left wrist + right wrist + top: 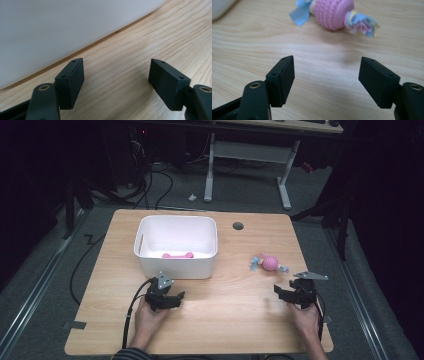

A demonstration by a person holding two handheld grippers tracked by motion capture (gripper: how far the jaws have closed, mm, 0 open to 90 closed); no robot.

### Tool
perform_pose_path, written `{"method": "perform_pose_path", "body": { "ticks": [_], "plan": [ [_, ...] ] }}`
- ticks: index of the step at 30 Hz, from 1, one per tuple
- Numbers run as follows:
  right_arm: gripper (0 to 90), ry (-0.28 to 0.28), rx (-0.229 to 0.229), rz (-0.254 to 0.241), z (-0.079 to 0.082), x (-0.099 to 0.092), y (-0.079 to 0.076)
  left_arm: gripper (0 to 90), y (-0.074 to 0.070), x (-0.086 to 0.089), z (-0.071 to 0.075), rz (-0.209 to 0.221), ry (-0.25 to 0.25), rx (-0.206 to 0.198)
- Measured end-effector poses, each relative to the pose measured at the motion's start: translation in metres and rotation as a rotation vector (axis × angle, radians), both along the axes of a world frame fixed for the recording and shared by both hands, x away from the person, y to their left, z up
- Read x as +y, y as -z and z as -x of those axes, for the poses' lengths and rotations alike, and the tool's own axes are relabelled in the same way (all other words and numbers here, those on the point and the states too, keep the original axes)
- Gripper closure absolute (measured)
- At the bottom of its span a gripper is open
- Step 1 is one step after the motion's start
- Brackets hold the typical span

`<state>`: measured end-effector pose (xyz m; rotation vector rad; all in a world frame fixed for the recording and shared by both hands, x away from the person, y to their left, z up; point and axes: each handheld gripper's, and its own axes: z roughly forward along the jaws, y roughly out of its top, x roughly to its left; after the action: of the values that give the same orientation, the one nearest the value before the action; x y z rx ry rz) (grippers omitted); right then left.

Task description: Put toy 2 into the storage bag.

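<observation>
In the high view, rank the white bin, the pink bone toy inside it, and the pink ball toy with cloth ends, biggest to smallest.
1. white bin, by far the largest.
2. and 3. pink ball toy and pink bone toy look about alike in length; the ball is rounder and bulkier, the bone thinner, so I would not rank them firmly.

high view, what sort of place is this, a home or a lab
Probably a lab or recording workspace, not a home: a light wooden table on grey carpet with loose black cables on the floor behind, a white-legged height-adjustable desk, and dark surroundings.
</observation>
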<state>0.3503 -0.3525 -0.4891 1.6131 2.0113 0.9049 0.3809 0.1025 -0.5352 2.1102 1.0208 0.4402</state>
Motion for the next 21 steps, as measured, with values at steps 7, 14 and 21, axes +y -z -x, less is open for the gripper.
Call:
{"method": "perform_pose_path", "body": {
  "ticks": [7,14,21],
  "plan": [
    [28.8,-0.041,-0.023,0.008,-0.007,0.007,-0.015,28.9,0.000,0.000,0.000,0.002,-0.004,0.001],
    [35.0,-0.061,-0.045,-0.008,-0.021,0.013,-0.024,29.0,0.000,0.000,0.000,0.004,-0.009,0.000],
    [36.8,-0.046,-0.034,0.075,-0.039,0.021,-0.033,29.0,0.000,0.000,0.000,0.003,-0.011,0.000]
  ]
}}
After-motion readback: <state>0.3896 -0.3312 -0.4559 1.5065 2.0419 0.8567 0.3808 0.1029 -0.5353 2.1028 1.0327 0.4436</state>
